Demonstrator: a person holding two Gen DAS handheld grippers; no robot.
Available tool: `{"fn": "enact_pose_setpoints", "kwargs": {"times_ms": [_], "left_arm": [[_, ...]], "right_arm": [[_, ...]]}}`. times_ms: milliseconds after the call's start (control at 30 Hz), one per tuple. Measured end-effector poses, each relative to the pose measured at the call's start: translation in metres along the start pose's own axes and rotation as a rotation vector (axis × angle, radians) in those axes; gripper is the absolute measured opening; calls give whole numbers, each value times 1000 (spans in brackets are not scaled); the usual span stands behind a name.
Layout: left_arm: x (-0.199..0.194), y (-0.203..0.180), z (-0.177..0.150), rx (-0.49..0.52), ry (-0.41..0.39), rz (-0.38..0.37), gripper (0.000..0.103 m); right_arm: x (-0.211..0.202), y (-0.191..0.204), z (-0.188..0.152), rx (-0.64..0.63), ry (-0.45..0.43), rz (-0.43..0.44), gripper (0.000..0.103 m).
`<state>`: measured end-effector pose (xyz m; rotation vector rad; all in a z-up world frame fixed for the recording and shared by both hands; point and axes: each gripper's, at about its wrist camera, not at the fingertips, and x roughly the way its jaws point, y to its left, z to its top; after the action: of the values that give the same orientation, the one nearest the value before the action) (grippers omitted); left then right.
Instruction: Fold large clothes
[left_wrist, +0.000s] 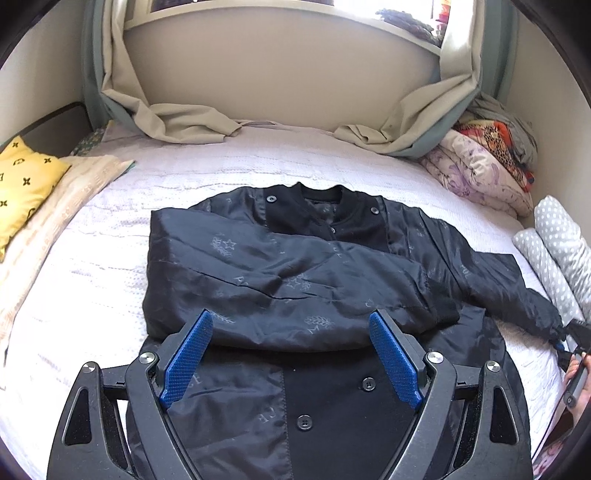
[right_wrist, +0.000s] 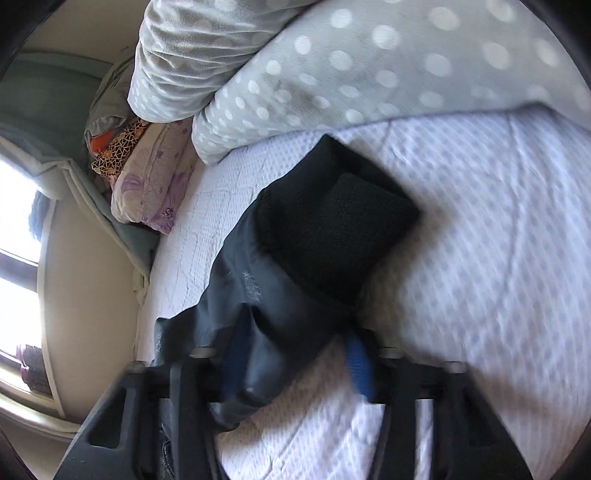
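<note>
The left gripper (left_wrist: 291, 354) hangs wide apart over the jacket (left_wrist: 295, 266), holding nothing. The right gripper (right_wrist: 295, 362) pinches the outstretched sleeve (right_wrist: 258, 295) just behind its knit cuff (right_wrist: 332, 221), near the bed's right edge. The satin shell looks slippery and limp; the ribbed cuffs likely give the surest hold. The jacket lies mid-bed (left_wrist: 110, 288), below a curtained window (left_wrist: 258, 22).

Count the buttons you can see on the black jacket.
5 on the jacket: two on the collar, one just below the neck, two on the lower placket. The folded sleeve may hide others.
</note>
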<state>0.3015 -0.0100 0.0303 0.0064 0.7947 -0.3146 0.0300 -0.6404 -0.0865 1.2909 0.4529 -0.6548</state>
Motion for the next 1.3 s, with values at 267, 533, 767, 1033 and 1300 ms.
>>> {"fn": "enact_pose_setpoints", "kwargs": {"times_ms": [267,533,767,1033,1300], "left_arm": [[-5,3,0,-4,-8,-2,89],[-1,-2,2,-7,2,-13,89],[3,2,3,-16,13,-7,89],[-1,18,8,-61,3,2,89],[-8,50,16,-116,-17,124,89]], "right_arm": [[-23,43,2,-163,-67,32,7],[-58,156,-25,-457,-144,71,7],[-74,261,-97,-759,-170,159,7],[-65,346,-252,-1155,-57,301,7],[-24,346,-397,-1471,68,312,7]]}}
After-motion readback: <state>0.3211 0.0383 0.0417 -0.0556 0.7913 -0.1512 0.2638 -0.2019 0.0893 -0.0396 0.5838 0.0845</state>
